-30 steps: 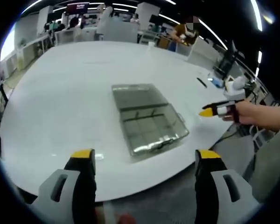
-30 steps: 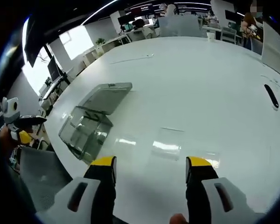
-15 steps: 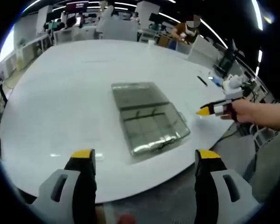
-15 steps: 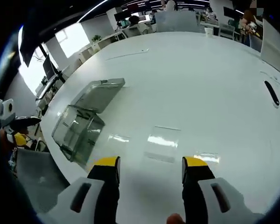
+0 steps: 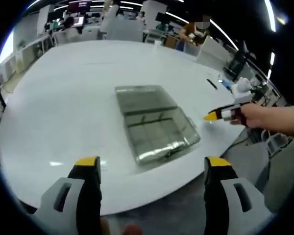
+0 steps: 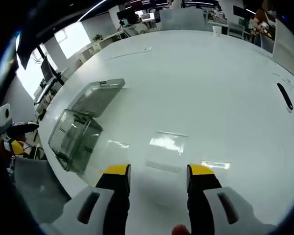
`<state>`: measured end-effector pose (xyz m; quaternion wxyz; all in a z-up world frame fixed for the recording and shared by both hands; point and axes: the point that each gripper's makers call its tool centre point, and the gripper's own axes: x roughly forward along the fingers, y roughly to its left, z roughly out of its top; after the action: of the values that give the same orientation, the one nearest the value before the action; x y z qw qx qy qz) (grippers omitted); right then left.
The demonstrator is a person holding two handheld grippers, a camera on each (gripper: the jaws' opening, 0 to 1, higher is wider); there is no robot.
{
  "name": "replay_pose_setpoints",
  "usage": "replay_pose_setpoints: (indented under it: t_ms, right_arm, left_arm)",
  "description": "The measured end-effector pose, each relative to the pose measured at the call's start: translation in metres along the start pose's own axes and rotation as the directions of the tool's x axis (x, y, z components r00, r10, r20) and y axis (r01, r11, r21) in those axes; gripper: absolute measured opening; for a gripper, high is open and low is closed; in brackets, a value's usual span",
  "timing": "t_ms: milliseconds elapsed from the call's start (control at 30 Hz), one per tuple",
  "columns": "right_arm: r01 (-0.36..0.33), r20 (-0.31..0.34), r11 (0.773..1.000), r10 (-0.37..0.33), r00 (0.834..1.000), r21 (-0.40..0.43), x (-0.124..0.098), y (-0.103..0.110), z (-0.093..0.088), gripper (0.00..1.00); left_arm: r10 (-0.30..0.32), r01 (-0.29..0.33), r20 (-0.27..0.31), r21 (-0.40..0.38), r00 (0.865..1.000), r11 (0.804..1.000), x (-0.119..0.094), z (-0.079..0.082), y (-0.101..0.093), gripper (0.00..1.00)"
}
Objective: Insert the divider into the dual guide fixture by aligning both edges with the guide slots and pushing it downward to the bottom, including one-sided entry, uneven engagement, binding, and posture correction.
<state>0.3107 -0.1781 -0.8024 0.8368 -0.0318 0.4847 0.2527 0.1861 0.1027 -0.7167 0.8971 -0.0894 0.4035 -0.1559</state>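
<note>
Now the clear lidded fixture box [image 5: 156, 128] is sitting on the white table [image 5: 63, 98]; the clear divider [image 6: 166, 152] is lying flat beside it, while the left gripper [image 5: 152, 166] and the right gripper [image 6: 157, 172] are both hovering wide open, holding nothing.

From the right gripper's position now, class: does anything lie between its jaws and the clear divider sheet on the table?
Nothing visible does. The right gripper is open, and the clear divider sheet lies flat on bare white table just ahead of its jaws. The clear fixture box sits off to the side.
</note>
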Motion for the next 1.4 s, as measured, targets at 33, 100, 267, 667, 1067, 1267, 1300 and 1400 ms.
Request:
replay_pose_setpoints:
  t_ms: [33,100,267,667,1067,1267,1300,1400]
  right_arm:
    - [0.003,-0.002,1.0,-0.003,1.0,0.002,0.0,-0.001,0.0,0.43]
    - [0.006,-0.005,1.0,-0.006,1.0,0.002,0.001,-0.001,0.0,0.42]
    - [0.007,-0.01,1.0,-0.008,1.0,-0.001,0.003,0.001,0.001,0.42]
    - [0.031,-0.049,1.0,-0.031,0.998,-0.005,0.01,0.002,-0.007,0.4]
    - [0.099,-0.101,0.995,-0.101,0.99,-0.02,0.014,-0.003,-0.006,0.34]
    - [0.127,-0.139,0.991,-0.132,0.981,-0.047,0.015,-0.002,-0.006,0.35]
    - [0.131,-0.139,0.99,-0.136,0.981,-0.044,0.016,-0.003,-0.006,0.34]
    - [0.143,-0.143,0.989,-0.147,0.979,-0.037,0.015,-0.004,-0.006,0.33]
  left_arm:
    - [-0.001,0.001,0.0,-0.001,1.0,1.0,0.001,0.0,0.0,0.84]
    - [-0.002,0.002,0.0,-0.002,1.0,1.0,0.001,0.0,0.0,0.84]
    - [-0.004,0.004,-0.002,-0.004,1.0,1.0,0.003,0.001,0.001,0.84]
    - [-0.004,0.004,0.002,-0.011,1.0,1.0,0.003,0.002,0.006,0.84]
    - [0.0,0.0,0.004,-0.019,1.0,1.0,0.002,0.0,0.008,0.84]
    - [0.003,-0.003,0.006,-0.022,1.0,1.0,0.001,-0.001,0.009,0.84]
    - [0.004,-0.004,0.006,-0.021,1.0,1.0,0.001,-0.001,0.009,0.84]
    - [0.003,-0.003,0.006,-0.02,1.0,1.0,0.001,-0.001,0.008,0.84]
